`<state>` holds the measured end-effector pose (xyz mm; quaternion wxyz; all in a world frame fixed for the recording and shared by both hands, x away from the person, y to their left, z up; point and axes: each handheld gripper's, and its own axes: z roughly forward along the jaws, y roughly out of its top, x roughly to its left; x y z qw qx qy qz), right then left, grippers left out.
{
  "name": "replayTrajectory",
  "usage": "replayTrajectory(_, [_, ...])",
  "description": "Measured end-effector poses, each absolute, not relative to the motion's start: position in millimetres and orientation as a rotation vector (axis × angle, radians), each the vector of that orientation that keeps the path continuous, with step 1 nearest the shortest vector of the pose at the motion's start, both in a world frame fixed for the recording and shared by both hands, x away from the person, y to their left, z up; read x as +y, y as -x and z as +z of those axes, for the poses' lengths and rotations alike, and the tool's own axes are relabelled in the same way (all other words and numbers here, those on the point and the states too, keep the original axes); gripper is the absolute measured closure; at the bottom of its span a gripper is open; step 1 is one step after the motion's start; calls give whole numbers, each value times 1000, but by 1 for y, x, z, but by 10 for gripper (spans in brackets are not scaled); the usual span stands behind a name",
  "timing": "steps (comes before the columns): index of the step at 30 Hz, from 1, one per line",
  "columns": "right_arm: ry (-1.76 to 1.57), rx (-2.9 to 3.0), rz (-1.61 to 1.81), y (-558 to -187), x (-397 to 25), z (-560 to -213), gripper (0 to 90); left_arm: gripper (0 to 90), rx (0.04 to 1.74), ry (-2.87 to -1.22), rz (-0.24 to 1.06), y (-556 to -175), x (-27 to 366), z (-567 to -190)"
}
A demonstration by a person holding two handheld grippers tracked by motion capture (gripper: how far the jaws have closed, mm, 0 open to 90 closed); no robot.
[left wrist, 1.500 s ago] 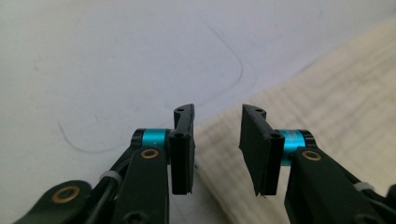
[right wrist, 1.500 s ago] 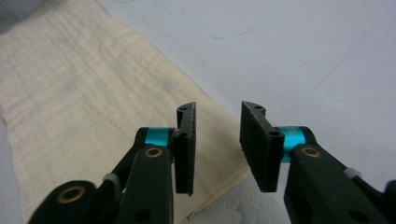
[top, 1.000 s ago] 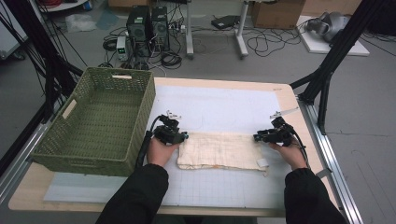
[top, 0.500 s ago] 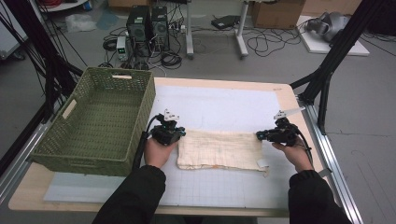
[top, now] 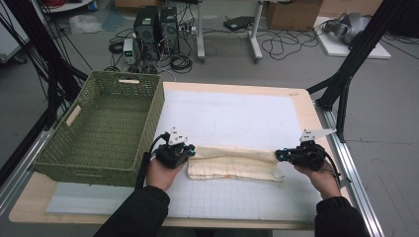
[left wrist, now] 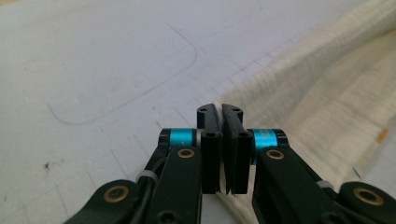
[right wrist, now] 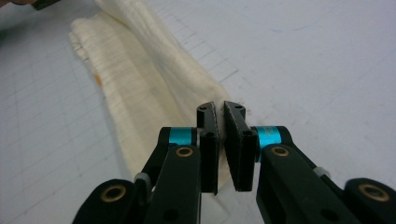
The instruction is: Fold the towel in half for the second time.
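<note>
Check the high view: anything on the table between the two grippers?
Only the folded cream cloth, stretched from left gripper to right gripper, in the high view.

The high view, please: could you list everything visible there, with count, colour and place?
Cloth: one, cream, folded into a long strip on the near middle of the mat, held at both ends.
Basket: one, green woven, on the table's left side.
Mat: one, white with a grid, covering most of the table.
Table: one, light wood, under the mat.
Computer towers: two, dark, on the floor beyond the table, among cables.
Cardboard boxes: brown, on the floor at the back.
Left gripper: black, shut on the cloth's left end.
Right gripper: black, shut on the cloth's right end.
Sleeves: two, dark, at the bottom edge.
</note>
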<state>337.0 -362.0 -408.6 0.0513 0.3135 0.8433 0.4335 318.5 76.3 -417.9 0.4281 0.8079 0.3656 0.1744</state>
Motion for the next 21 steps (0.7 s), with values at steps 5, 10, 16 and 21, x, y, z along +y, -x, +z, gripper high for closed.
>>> replayTrajectory(5, [-926, 2592, 1318, -322, -363, -415, 842, 854, 883, -2046, 399, -301, 79, -425])
replayTrajectory(10, [-922, 2639, 1279, -311, -361, -428, 835, 843, 870, -2079, 330, -291, 80, -431])
replayTrajectory(16, [-946, 2640, 1299, -304, -364, -431, 687, 651, 868, -2070, 250, -286, 84, -431])
replayTrajectory(21, [-926, 2587, 1351, -301, -367, -412, 593, 566, 844, -2045, 254, -281, 84, -416])
